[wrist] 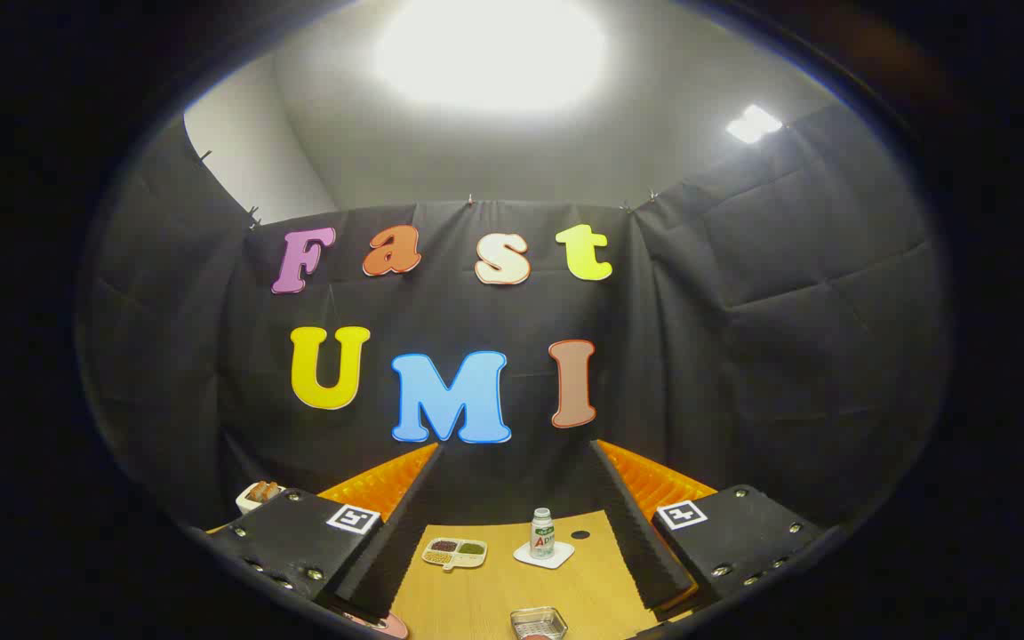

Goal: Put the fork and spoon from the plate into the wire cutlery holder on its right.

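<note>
Wooden surface lies between my spread, empty fingers; bottle at twelve o'clock. Plate, fork, spoon, holder: I cannot spot them, so descending blind risks knocking something.

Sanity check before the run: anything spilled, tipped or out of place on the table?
Nothing stands out. The small bottle stands upright on its white coaster, the divided snack dish sits flat beside it, and a metal tray lies nearer on the wooden table. The gripper is open, holding nothing.
</note>
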